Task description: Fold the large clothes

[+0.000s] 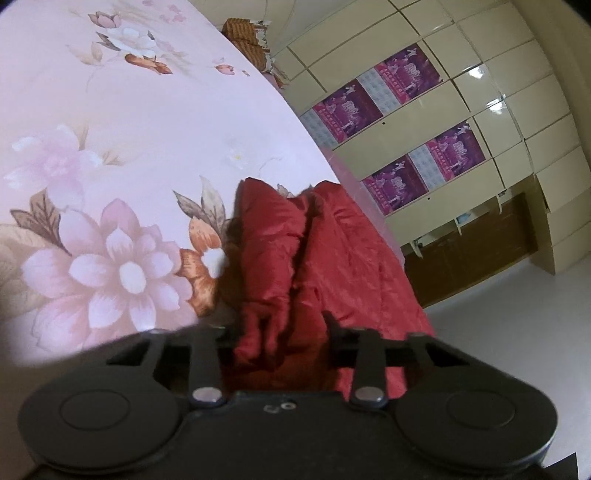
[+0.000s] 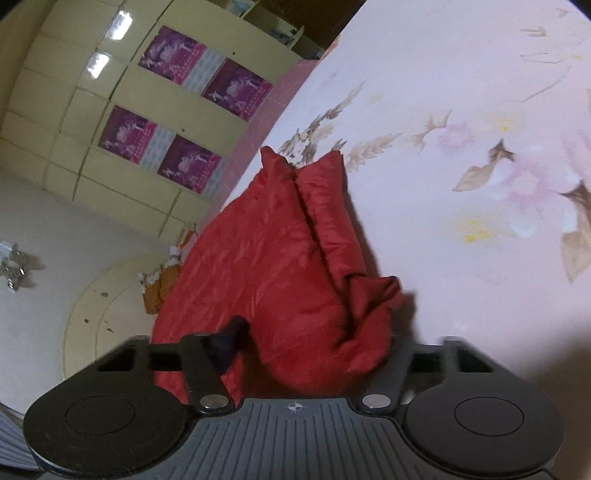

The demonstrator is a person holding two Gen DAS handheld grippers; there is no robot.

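Observation:
A red padded garment lies along the edge of a bed with a pink floral sheet. My left gripper is shut on a bunched fold of its near end, and red cloth fills the gap between the two black fingers. In the right wrist view the same red garment runs away from me along the bed's edge. My right gripper is shut on a thick wad of it. Its left finger shows; the right one is hidden behind the cloth.
The floral sheet spreads wide beside the garment. Cream cupboards with purple posters stand past the bed's edge, above a pale floor. An orange patterned pillow lies at the bed's far end.

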